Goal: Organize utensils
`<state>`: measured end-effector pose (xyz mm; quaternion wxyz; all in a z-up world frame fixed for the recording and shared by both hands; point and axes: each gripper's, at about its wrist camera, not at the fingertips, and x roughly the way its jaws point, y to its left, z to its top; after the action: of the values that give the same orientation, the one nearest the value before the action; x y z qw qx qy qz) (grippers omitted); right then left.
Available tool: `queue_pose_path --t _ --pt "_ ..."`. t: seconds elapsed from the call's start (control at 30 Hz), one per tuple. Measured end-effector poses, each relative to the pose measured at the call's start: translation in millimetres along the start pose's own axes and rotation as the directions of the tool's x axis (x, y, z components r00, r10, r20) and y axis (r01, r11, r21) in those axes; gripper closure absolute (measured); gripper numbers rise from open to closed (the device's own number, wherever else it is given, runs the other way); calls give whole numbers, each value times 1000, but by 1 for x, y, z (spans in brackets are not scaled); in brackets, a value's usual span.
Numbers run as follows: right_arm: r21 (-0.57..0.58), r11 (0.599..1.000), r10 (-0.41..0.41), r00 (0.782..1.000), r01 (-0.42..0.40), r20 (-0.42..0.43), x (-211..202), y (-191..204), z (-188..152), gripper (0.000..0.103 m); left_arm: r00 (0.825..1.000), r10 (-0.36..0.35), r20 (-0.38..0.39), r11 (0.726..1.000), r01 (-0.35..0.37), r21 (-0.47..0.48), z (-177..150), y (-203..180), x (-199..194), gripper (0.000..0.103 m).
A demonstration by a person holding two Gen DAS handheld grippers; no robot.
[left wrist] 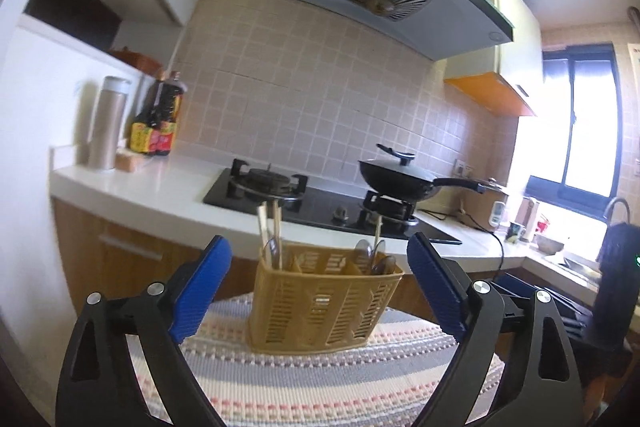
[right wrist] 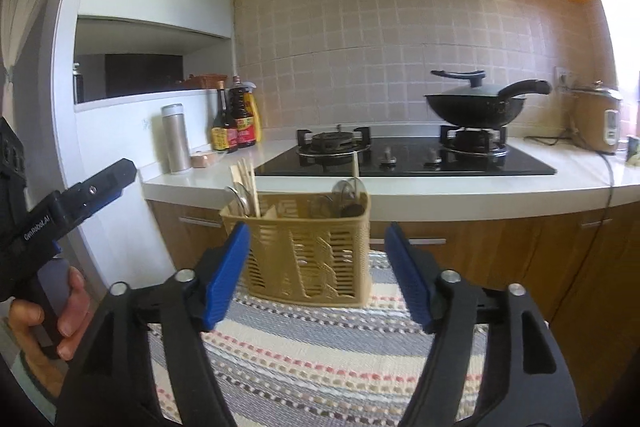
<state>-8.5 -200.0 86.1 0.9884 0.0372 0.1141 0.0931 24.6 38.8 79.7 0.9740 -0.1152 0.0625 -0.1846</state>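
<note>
now both tools standing clear of the load. left gripper [left wrist: 320,281] spread wide, blue pads [left wrist: 202,289] bare, nothing between them. right gripper [right wrist: 318,273] likewise parted and empty. no earlier view to compare, so only the present stance called.

tan slotted utensil caddy [left wrist: 320,301] sitting upright on the striped woven mat [left wrist: 320,383], ahead of both tools, touched by neither. chopsticks [right wrist: 246,183] poking up from the left-hand compartment with a spoon bowl or two beside them; more spoons [right wrist: 350,193] and one lone stick in the right-hand compartment. middle slots look empty, hard to be sure through the slats.

no loose utensils visible on the mat. looks like a drop-off just finished, or the whole sorting near done. next move, by judgement: search outside these views for any piece left, or back away. left hand [right wrist: 66,311] seen gripping its handle at the edge of the right view.
</note>
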Motion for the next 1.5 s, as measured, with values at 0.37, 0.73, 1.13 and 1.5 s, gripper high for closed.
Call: queue_pose_path --t 0.37,0.73,1.13,1.5 --pt "-34 969 -240 967 243 88 14 1 -46 10 958 280 57 946 -286 155 -61 -19 25 10" --pt "-13 978 -205 978 206 40 27 -6 -60 8 941 337 15 917 -332 221 -80 -16 38 9" --pt "13 982 -191 981 191 33 23 -11 -60 8 943 332 -14 905 -315 285 -88 -27 46 8" --pt "23 982 -187 982 186 29 23 -12 -59 8 941 339 -18 906 -321 276 -87 -23 46 8"
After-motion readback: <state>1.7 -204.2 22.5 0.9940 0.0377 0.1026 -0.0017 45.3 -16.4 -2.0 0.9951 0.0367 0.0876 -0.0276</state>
